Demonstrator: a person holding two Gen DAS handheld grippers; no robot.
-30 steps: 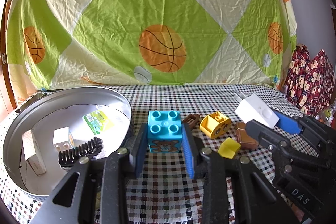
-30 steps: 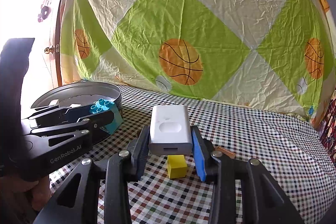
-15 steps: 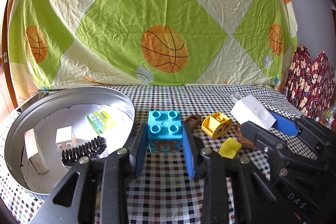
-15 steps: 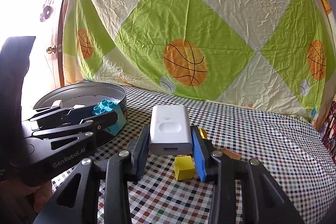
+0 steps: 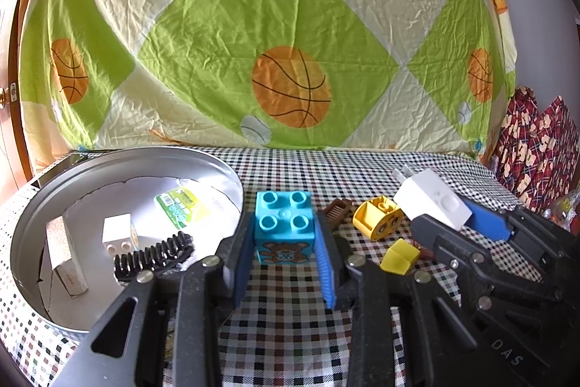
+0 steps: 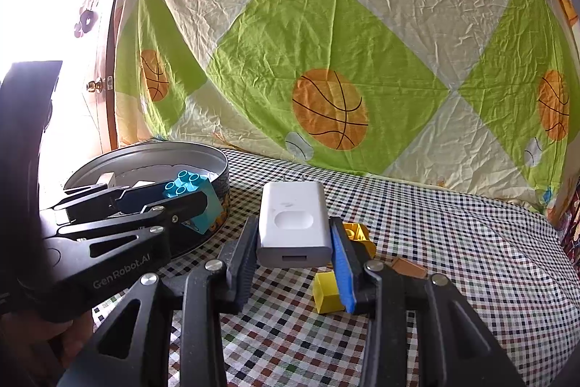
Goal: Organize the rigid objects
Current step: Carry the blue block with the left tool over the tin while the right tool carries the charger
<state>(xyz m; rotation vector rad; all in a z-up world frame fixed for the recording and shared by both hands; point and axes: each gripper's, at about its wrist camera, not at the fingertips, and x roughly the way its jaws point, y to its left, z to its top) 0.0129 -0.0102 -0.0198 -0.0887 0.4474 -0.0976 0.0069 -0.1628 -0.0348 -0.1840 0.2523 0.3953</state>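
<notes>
My left gripper [image 5: 284, 242] is shut on a blue toy brick [image 5: 283, 227] with a bear print and holds it above the checkered cloth, just right of the round metal tin [image 5: 32, 234]. My right gripper [image 6: 295, 242] is shut on a white USB charger [image 6: 293, 223] and holds it above the cloth. The charger also shows in the left wrist view [image 5: 431, 202], and the blue brick in the right wrist view [image 6: 192, 194], beside the tin [image 6: 217, 176].
The tin holds a black comb [image 5: 152, 256], a white block [image 5: 117, 234], a small box [image 5: 65, 256] and a green packet [image 5: 177, 205]. On the cloth lie a yellow rounded toy [image 5: 377, 216], a yellow block [image 5: 398, 256] and a brown piece [image 5: 337, 209]. A basketball-print sheet hangs behind.
Both grippers have drifted left toward the tin with their objects held. The tin looks nearer in both views.
</notes>
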